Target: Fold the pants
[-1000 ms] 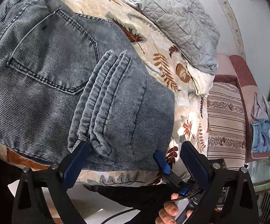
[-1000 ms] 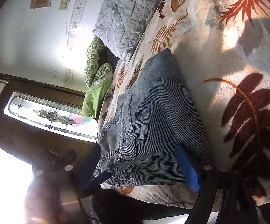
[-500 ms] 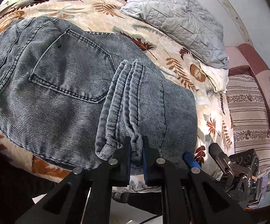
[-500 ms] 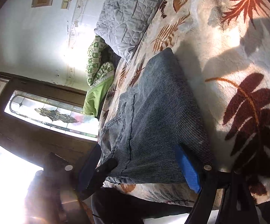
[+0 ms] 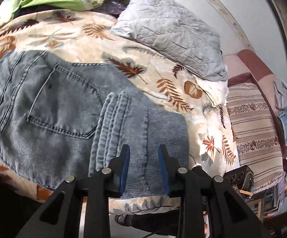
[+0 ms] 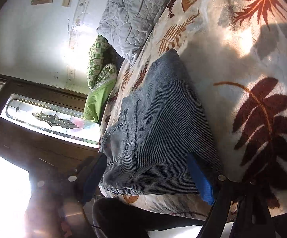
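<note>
The left gripper (image 5: 143, 163), clamped on the hem half a second ago, has just been reopening, now slightly parted and empty over the folded grey-blue corduroy pants (image 5: 68, 107) at the bed's near edge; right gripper (image 6: 147, 176) stays wide, unmoved

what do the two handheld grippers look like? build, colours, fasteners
Both match: the left gripper and right gripper have black plastic fingers with triangular cut-outs, flat blue pads on the inner faces, and round silver screw heads on the linkages. No markings visible.
</note>
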`<state>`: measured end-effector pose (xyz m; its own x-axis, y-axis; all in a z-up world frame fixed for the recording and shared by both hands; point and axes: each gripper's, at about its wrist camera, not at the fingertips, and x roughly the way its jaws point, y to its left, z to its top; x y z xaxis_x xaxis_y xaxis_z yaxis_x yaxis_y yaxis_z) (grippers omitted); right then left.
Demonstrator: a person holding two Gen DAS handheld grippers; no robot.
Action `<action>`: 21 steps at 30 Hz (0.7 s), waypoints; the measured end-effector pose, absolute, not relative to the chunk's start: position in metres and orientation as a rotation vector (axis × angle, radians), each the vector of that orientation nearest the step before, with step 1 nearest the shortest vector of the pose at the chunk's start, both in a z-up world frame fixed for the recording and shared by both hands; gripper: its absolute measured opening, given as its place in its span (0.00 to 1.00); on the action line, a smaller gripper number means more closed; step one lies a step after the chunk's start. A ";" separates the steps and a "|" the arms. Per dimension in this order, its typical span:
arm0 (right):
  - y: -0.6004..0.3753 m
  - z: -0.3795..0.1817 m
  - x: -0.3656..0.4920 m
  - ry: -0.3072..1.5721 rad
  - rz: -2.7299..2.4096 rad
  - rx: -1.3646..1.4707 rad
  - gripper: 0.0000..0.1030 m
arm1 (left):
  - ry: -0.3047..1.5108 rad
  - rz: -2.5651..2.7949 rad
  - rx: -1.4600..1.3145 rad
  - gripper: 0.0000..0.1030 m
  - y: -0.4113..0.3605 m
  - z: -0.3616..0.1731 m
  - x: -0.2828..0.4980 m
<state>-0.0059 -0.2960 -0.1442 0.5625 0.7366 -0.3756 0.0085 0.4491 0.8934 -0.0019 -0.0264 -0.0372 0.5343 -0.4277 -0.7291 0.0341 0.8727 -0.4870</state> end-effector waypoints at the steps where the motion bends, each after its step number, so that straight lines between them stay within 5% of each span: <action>1: -0.296 -0.144 -0.005 0.877 0.530 1.020 0.83 | 0.995 -0.277 -0.412 0.33 -0.034 -0.043 0.003; 4: -0.299 -0.142 -0.005 0.887 0.526 1.047 0.82 | 1.152 -0.188 -0.257 0.31 -0.049 -0.090 0.018; 8: -0.312 -0.115 0.002 0.846 0.561 1.046 0.83 | 1.079 -0.186 -0.071 0.30 -0.066 -0.087 0.007; 13: -0.315 -0.094 0.066 0.888 0.657 1.048 0.83 | 1.070 -0.199 -0.076 0.32 -0.060 -0.089 0.004; 17: -0.299 -0.135 0.126 1.086 0.539 0.960 0.83 | 1.080 -0.217 -0.077 0.32 -0.060 -0.091 0.006; 21: -0.304 -0.112 0.107 0.996 0.556 0.967 0.83 | 1.080 -0.237 -0.171 0.39 -0.050 -0.079 0.011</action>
